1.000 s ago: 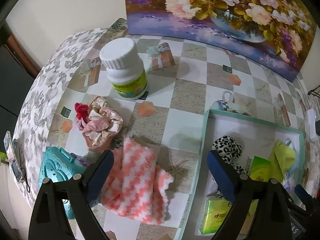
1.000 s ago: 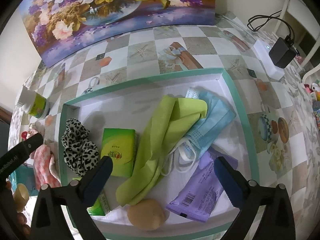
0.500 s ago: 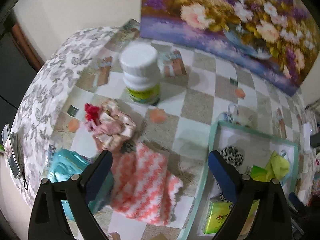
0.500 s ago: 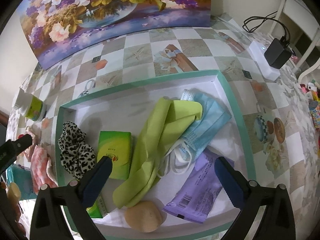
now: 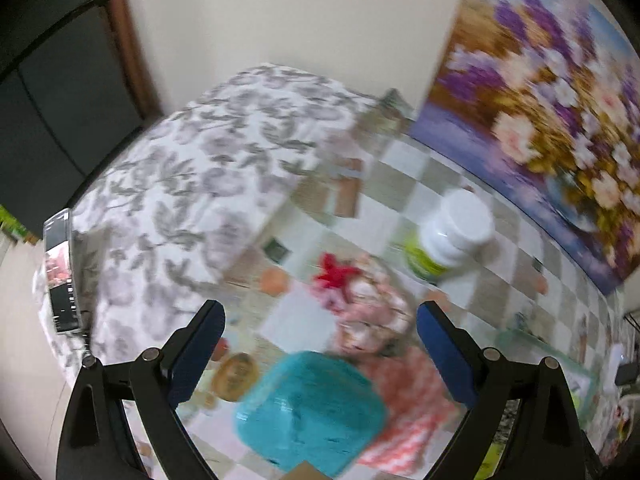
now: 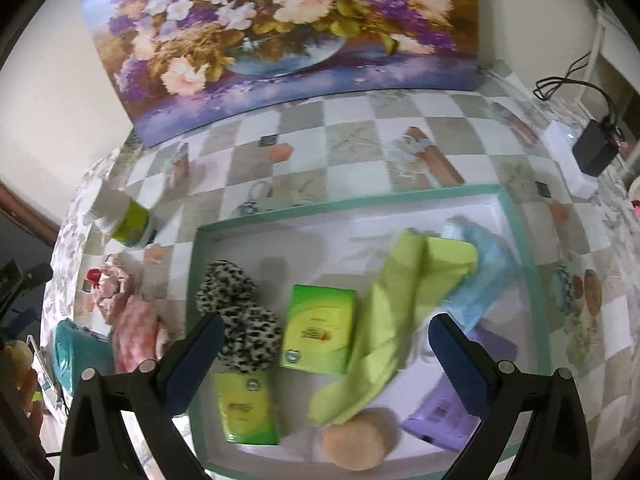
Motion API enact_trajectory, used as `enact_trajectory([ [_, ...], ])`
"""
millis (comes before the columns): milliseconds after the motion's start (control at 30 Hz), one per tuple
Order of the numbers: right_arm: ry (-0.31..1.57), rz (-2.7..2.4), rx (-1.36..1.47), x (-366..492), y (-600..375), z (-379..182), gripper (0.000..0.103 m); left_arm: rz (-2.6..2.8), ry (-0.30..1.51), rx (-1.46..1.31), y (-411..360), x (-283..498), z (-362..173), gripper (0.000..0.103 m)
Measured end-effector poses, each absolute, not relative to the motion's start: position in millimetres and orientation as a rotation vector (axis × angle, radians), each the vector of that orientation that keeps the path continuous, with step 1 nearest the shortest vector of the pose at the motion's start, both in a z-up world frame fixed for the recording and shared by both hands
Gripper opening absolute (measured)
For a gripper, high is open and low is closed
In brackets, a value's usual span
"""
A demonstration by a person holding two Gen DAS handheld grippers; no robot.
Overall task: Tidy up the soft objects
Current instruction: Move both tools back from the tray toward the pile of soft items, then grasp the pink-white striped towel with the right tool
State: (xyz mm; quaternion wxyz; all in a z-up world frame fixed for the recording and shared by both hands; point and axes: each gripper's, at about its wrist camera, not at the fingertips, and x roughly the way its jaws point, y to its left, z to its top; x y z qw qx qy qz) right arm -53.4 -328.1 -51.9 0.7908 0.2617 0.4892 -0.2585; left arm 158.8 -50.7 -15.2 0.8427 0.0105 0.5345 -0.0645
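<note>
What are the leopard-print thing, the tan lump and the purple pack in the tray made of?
Leopard-print scrunchie: gathered fabric, matte, ruffled folds. Tan lump: probably foam sponge, rounded with a dull surface; blur leaves it open. Purple pack: plastic film wrapper, slight sheen, printed barcode.

Both wrist views look down, sharing the white bottle.

My left view is all blurred: the teal case is cut off at the near edge, and it hides part of the pink-white cloth.
</note>
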Motion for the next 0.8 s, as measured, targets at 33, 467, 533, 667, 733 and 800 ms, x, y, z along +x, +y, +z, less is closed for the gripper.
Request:
enact_trajectory([
  [33, 1.053, -0.552, 0.559, -51.0, -325.5, -51.6, 0.103, -0.123, 1.131, 0.017, -44.1, 160.8, -16.1, 0.097],
  [467, 1.064, -0.351, 0.443, 11.1, -252.8, -49.5, 0.103, -0.028, 1.143, -0.038, 7.4, 183.5, -26.3, 0.097],
  [533, 1.078, -0.321, 0.425, 19.9, -239.1, -52.5, 0.103, -0.019, 1.153, -0.058, 16.2, 186.6, -29.0, 0.097],
  [667, 1.12, -0.253, 0.431, 34.6, -217.4, -67.3, 0.103, -0.007, 1.175, -0.091, 30.0, 191.7, -35.0, 0.097],
  [733, 1.14, -0.227, 0.414, 39.5, -207.6, -73.7, 0.103, -0.01, 1.186, -0.102, 33.1, 193.2, -38.0, 0.097],
  [800, 1.156, -0.208, 0.403, 42.9, -200.5, -79.2, 0.103, -0.018, 1.197, -0.093, 32.4, 193.8, -40.9, 0.097],
])
